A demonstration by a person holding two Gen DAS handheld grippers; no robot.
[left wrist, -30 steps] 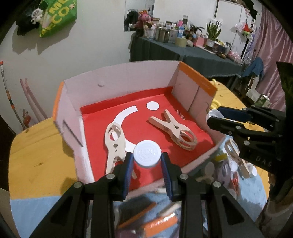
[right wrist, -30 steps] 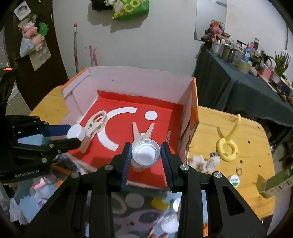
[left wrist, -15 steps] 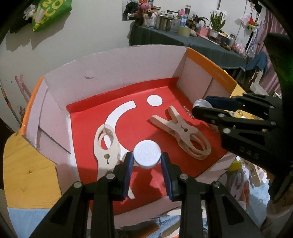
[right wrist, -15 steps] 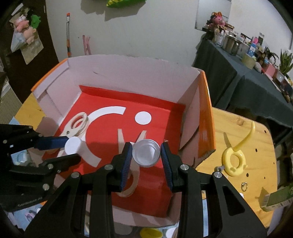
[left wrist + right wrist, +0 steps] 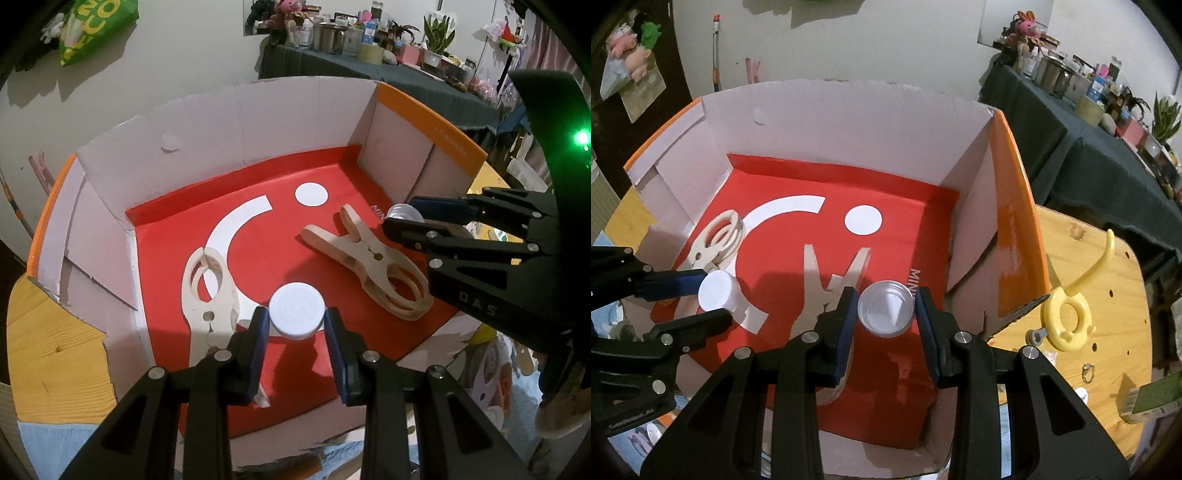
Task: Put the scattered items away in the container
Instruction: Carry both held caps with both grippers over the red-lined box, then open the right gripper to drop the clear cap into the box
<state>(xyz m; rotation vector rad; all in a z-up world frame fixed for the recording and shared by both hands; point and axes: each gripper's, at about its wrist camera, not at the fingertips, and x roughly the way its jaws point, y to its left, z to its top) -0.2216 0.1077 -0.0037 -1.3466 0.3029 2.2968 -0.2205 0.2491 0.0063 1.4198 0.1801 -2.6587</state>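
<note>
Behind everything runs a pale wall and a dark-draped side table crowded with jars and plants; nearer, a wooden table carries the open cardboard box (image 5: 424, 114) with its red floor.

From the left wrist view, we see the left gripper (image 5: 295, 325) clamped on a white cap (image 5: 296, 313), its blue pads pressing either side. The cap hangs over the box's near edge, above the red floor, between the wooden clip (image 5: 210, 291) by the left wall and a second wooden clip (image 5: 369, 258) toward the right wall. What the coming release turns on is plain — the cap sits straight above bare red floor, not above either clip, so we judge it can drop cleanly. Across the right wall the right gripper (image 5: 402, 218) reaches in.

From the right wrist view, the right gripper is likewise closed on a small clear cup (image 5: 885, 313), mouth toward the camera, held over the near right corner of the box. Beneath it lies the splayed clip, its long axis running toward the far wall — we judge the cup may land on it. Outside on the table rests a yellow hook (image 5: 1071, 314).
</note>
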